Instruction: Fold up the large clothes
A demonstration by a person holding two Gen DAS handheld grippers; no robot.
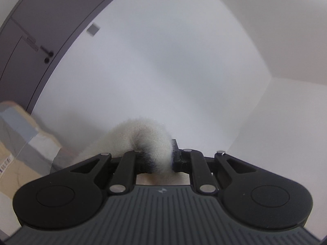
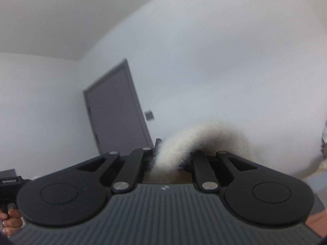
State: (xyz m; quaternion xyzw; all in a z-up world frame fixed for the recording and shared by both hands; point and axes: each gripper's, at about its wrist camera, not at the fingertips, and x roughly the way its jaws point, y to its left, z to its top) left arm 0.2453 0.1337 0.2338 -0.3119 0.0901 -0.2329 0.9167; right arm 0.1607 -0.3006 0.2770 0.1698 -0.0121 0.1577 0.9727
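Left wrist: fleece garment (image 1: pixel 143 136) pinched between left tongs (image 1: pixel 159 159).

It looked like a plain indoor room, with bare white walls (image 1: pixel 184 61), a grey door (image 2: pixel 116 110), a wall switch (image 2: pixel 149 115) and taped cardboard boxes (image 1: pixel 18 134).

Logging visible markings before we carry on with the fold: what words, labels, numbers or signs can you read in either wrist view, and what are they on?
None can be read.
Small white logo on the left gripper body: a mark, no letters.
The same logo on the right gripper body: no letters.
White label on the black device at the right view's left edge: too blurred to read.
Printed strip on the cardboard box: too blurred to read.
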